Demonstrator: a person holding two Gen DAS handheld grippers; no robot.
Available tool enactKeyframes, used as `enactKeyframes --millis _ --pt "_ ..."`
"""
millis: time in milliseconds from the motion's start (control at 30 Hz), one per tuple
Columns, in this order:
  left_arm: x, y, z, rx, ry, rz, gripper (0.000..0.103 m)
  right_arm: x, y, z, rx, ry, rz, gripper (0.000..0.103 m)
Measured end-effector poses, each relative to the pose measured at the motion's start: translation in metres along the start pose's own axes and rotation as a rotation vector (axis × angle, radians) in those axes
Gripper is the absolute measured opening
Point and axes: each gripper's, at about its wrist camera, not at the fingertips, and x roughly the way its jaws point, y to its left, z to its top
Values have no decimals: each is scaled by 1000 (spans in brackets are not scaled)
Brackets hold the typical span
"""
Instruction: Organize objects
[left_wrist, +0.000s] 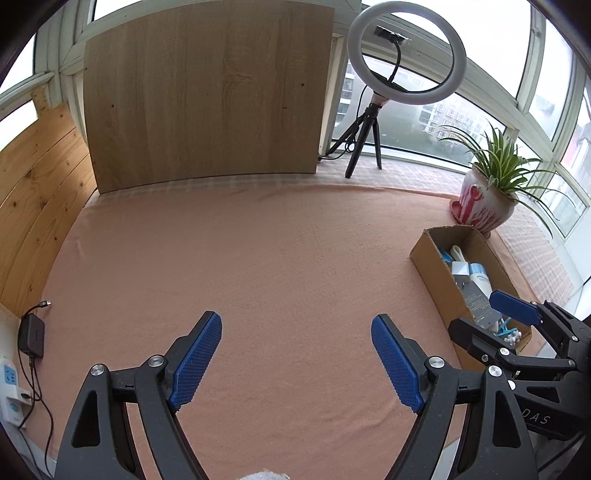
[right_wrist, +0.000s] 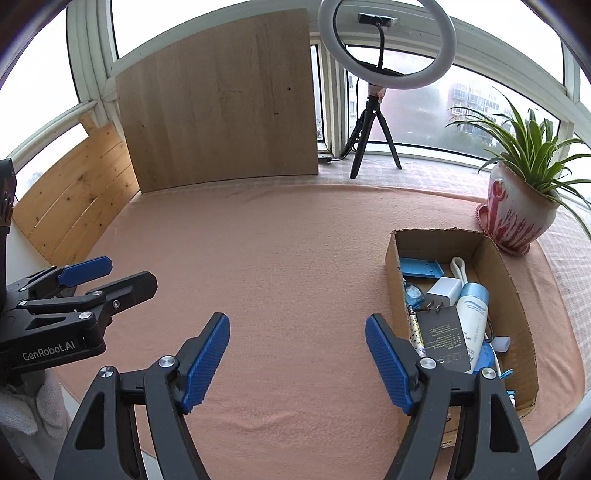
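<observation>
Left wrist view: the left hand-held gripper (left_wrist: 296, 354) is spread wide with nothing between the blue pads, hovering over bare pink cloth on the counter (left_wrist: 258, 258). The cardboard box (left_wrist: 430, 271) sits off to the right near the potted plant (left_wrist: 487, 199), and the right hand-held gripper (left_wrist: 480, 317) hangs over its near end.

Right wrist view: the right hand-held gripper (right_wrist: 297, 354) is also released and empty, just left of the box. Inside are a white tube (right_wrist: 472, 317), a white charger (right_wrist: 445, 290), a black card (right_wrist: 443, 336) and a blue stand (right_wrist: 421, 267), all jumbled. My guess: everything's light. The tube looks smooth and a bit squishy, so I'd pinch it mid-body across the width. The charger's rigid, grab its flat sides.
</observation>
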Motion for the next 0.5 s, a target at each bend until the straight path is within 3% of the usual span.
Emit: enactKeyframes --millis 500 --pt "-9 50 -36 -57 50 44 86 11 41 -12 -20 -2 -60 73"
